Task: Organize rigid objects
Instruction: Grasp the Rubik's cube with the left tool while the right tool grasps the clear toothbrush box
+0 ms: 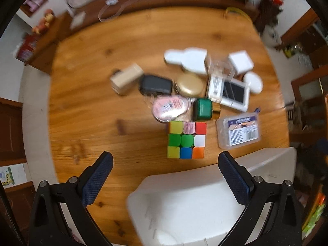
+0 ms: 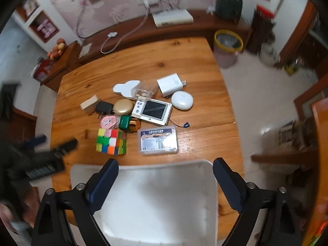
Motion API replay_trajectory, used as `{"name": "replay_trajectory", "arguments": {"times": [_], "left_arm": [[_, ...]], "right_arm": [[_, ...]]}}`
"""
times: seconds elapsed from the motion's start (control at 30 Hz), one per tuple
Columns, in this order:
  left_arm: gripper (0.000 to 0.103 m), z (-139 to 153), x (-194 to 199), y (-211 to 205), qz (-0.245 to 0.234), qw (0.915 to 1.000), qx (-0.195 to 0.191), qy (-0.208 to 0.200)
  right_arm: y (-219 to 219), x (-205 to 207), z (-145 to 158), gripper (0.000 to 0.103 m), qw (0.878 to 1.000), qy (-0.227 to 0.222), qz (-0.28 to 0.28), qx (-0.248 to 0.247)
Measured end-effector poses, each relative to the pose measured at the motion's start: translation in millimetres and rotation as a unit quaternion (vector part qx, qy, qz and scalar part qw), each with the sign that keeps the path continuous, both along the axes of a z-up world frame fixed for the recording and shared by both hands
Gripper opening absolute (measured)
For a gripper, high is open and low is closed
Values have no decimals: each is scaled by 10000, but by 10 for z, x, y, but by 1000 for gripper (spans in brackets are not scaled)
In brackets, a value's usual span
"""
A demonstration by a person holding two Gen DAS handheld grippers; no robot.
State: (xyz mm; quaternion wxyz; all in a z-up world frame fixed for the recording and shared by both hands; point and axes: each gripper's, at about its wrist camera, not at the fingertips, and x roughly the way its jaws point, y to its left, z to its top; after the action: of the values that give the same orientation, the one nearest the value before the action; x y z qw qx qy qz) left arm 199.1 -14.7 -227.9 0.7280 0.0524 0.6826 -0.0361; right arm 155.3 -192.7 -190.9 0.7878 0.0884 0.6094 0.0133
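On the wooden table (image 2: 184,61) a cluster of small things lies just beyond the white plastic bin (image 2: 155,194). The multicoloured puzzle cube (image 2: 110,141) sits nearest the bin's left corner; the clear rectangular plastic box with a printed label (image 2: 157,140) lies just right of the cube, long axis running left to right. Both the left hand-held gripper (image 1: 165,181) and right hand-held gripper (image 2: 165,184) hang over the bin, fingers spread, holding nothing.
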Motion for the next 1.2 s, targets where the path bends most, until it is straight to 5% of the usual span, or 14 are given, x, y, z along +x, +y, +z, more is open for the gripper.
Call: {"name": "replay_trajectory", "arguments": {"times": [0.37, 0.43, 0.6, 0.77, 1.2], "left_arm": [[98, -685, 127, -170, -25, 9980, 374, 510], [89, -784, 131, -155, -6, 9971, 348, 681], [61, -925, 103, 10, 340, 9931, -434, 1032], [61, -921, 17, 238, 438, 9958, -168, 788], [61, -826, -202, 794, 785, 9944, -303, 643]], "right_arm": [[-13, 536, -588, 94, 9984, 561, 27, 115], [27, 594, -688, 94, 9978, 644, 85, 109], [149, 690, -921, 94, 9954, 919, 225, 162], [259, 772, -1142, 94, 9924, 1193, 263, 153], [600, 849, -1597, 94, 9817, 1802, 456, -419]]}}
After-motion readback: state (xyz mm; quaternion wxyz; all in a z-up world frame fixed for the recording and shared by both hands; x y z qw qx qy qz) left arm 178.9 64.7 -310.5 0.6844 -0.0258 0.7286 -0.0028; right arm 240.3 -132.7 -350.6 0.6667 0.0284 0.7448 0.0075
